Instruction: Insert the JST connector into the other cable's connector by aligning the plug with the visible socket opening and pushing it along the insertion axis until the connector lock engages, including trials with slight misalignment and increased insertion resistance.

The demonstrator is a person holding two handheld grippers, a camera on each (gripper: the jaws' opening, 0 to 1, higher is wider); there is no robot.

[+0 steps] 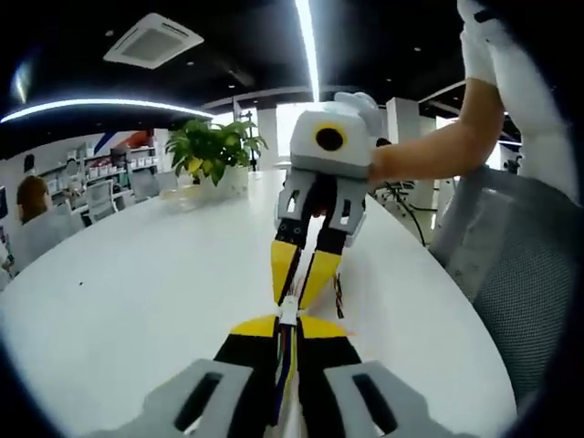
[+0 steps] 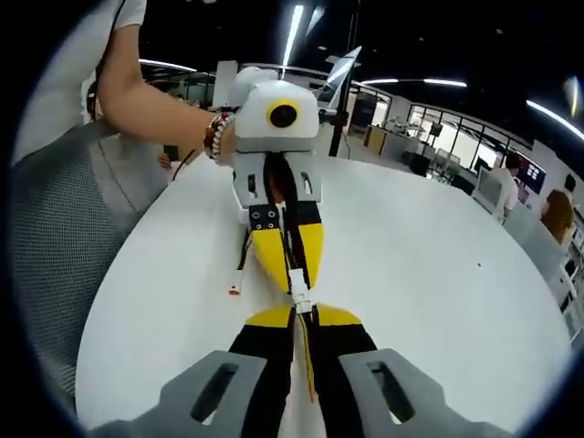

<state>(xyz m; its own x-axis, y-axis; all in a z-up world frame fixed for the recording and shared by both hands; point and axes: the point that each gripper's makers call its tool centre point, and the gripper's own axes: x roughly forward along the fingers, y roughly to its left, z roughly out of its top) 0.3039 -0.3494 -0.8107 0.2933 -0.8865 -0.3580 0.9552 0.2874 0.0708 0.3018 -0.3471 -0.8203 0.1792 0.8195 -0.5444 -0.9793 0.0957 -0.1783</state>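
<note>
We are working over the white table (image 1: pixel 137 301), with a grey mesh chair (image 1: pixel 529 301) at its edge and a potted plant (image 1: pixel 212 151) at the far end. The left gripper (image 1: pixel 288 321) and right gripper (image 2: pixel 305 313) are facing each other nose to nose, yellow tips nearly touching. Each is clamping its own cable. The white JST connector (image 2: pixel 299 283) is sitting between the tips; whether the lock is engaged looks unclear to us. A loose cable end (image 2: pixel 235 290) is lying on the table.
</note>
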